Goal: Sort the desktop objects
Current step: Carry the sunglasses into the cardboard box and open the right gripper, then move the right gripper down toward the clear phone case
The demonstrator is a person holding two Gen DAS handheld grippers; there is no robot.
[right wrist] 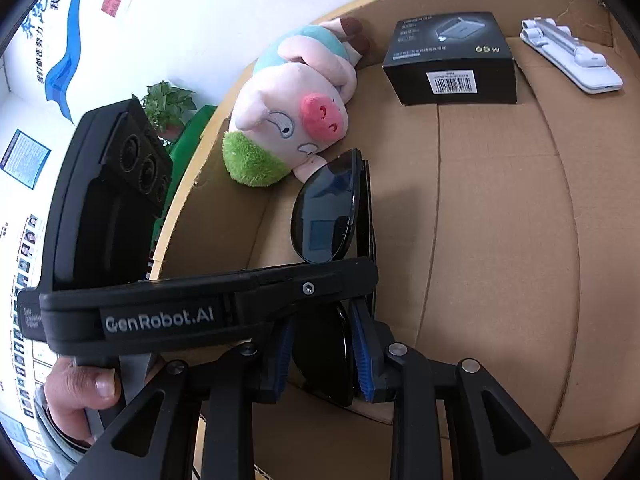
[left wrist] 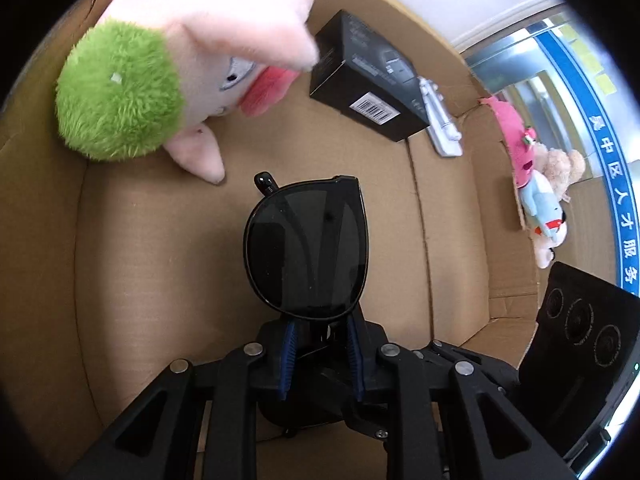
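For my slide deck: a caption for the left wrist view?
Left gripper holds folded sunglasses over a cardboard box containing a plush pig.

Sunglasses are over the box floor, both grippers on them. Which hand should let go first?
Probably right. The left hand-held gripper clamps a sunglasses lens squarely; the right hand-held gripper grips the folded end, crowded beneath the left one.
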